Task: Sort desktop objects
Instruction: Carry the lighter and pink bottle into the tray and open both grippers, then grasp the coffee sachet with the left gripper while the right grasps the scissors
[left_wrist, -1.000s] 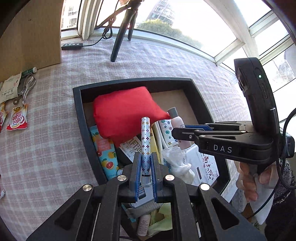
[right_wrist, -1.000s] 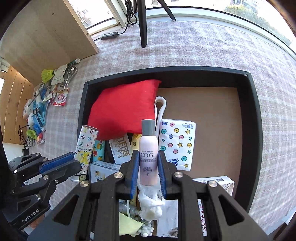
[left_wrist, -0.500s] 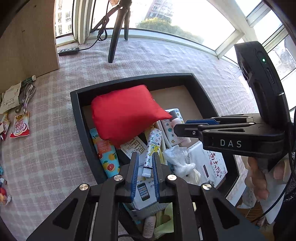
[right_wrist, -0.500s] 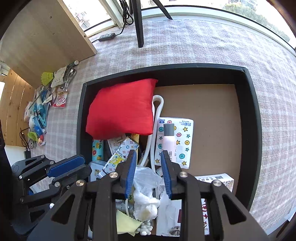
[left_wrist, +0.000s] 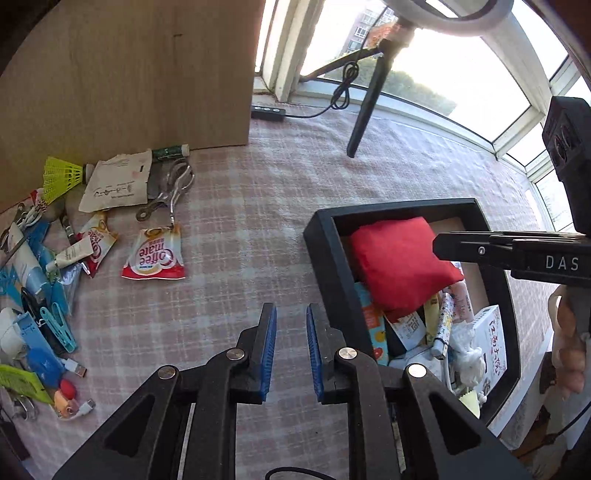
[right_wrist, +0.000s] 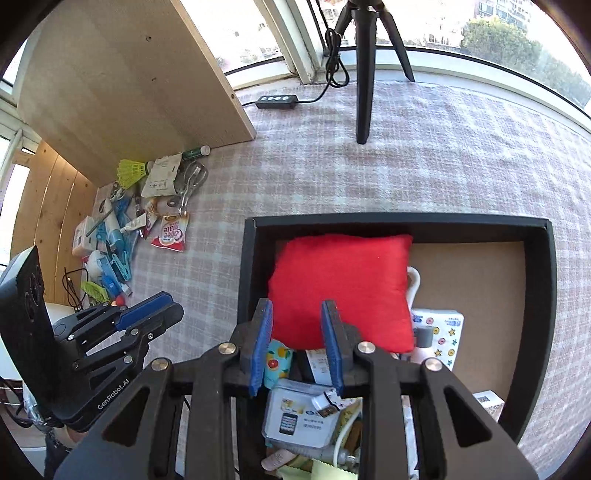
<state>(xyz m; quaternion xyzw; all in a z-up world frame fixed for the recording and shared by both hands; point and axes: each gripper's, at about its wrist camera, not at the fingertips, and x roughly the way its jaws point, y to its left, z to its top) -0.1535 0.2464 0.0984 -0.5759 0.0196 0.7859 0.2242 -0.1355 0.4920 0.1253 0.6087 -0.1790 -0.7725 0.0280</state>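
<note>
Both grippers are empty: the left gripper (left_wrist: 290, 347), jaws opening with nothing between them, hangs over bare checked worktop (left_wrist: 240, 229), the black tray (left_wrist: 325, 258) just to its right. Off to its left lies the clutter (coffee sachet (left_wrist: 155, 254) nearest). Over the tray, the right gripper (right_wrist: 295, 347) stands apart above a red cushion (right_wrist: 343, 284).

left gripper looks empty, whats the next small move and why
Probably carry the left gripper toward the Coffee mate sachet. Its fingers are opening with nothing between them, over bare cloth beside the black tray, and the sachet is the nearest loose item.
</note>
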